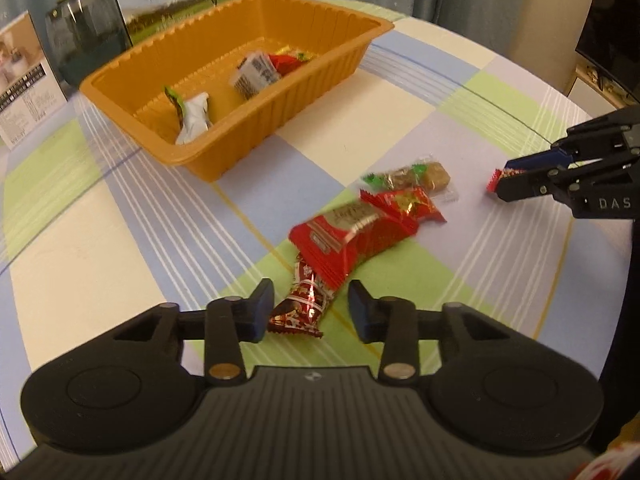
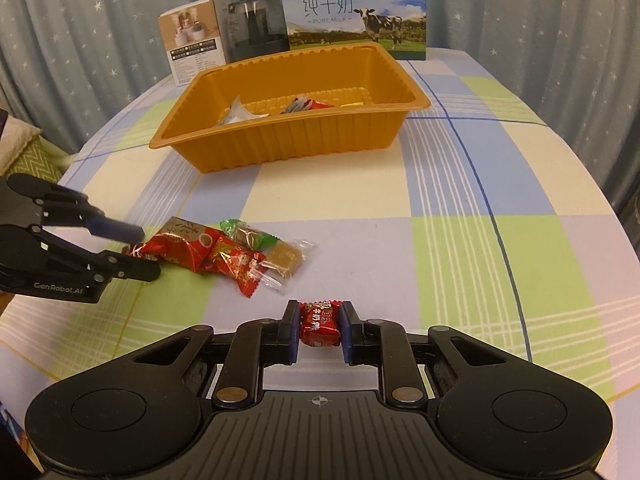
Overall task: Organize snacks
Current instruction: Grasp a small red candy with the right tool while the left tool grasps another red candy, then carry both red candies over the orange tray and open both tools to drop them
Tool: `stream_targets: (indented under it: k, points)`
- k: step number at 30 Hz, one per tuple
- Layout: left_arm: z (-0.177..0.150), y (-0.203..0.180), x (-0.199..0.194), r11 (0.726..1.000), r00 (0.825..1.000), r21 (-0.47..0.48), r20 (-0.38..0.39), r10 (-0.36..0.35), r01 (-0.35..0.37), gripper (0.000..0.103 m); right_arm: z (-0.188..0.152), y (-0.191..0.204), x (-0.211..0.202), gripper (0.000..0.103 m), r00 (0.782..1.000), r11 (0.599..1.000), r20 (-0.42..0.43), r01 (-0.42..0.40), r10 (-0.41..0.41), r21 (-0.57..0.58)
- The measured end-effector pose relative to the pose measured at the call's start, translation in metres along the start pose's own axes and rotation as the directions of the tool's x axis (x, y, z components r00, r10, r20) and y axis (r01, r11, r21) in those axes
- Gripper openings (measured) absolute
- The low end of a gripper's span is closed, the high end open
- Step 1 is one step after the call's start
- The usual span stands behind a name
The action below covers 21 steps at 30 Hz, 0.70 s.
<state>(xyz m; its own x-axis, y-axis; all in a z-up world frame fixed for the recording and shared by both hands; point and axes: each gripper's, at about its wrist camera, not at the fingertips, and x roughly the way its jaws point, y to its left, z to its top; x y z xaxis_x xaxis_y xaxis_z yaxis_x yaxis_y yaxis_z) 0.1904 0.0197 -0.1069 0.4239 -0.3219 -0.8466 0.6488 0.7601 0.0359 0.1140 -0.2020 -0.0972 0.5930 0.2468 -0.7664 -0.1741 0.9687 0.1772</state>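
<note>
I see an orange ribbed tray (image 2: 280, 140) on a tablecloth (image 2: 460, 240) checked in pale blue, green, cream and lilac with white stripes. The candy (image 2: 320, 323) in my right gripper (image 2: 320, 332) is red with gold print. At left lie red wrappers (image 2: 188, 250) and a clear pack with green ends (image 2: 250, 236). Far off, I note a blue-and-green milk carton with a black-and-white cow (image 2: 356, 16) and grey-blue star-patterned curtains (image 2: 80, 20).

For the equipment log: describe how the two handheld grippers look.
Both are matte black plastic with ribbed housings, round side discs, silver pivot pins and blue finger pads. The left gripper bears white "GenRobot.AI" lettering on its side; the right gripper shows white letters "DAS". No cables or sleeves are visible.
</note>
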Motion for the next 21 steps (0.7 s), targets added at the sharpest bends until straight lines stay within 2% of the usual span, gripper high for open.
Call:
stream_targets:
  k: [4, 10, 15, 21]
  points:
    - [-0.005, -0.004, -0.005, 0.999, 1.0, -0.044, -0.008, -0.002, 0.001, 0.021, 0.0, 0.001, -0.001, 0.021, 1.0, 1.0, 0.003, -0.003, 0.003, 0.015]
    - [-0.018, -0.011, -0.015, 0.987, 0.999, -0.158, -0.006, 0.038, -0.039, 0.02, -0.001, 0.001, -0.007, 0.021, 1.0, 0.999, 0.009, -0.01, 0.009, 0.038]
    - [-0.027, -0.014, -0.03, 0.953, 0.998, -0.299, 0.004, 0.06, -0.056, 0.02, -0.001, 0.004, -0.016, 0.021, 1.0, 0.999, 0.021, -0.011, 0.01, 0.05]
    - [-0.028, -0.024, -0.055, 0.923, 0.993, -0.375, 0.043, 0.107, -0.084, 0.02, 0.003, 0.01, -0.033, 0.021, 0.998, 0.998, 0.053, -0.019, 0.016, 0.052]
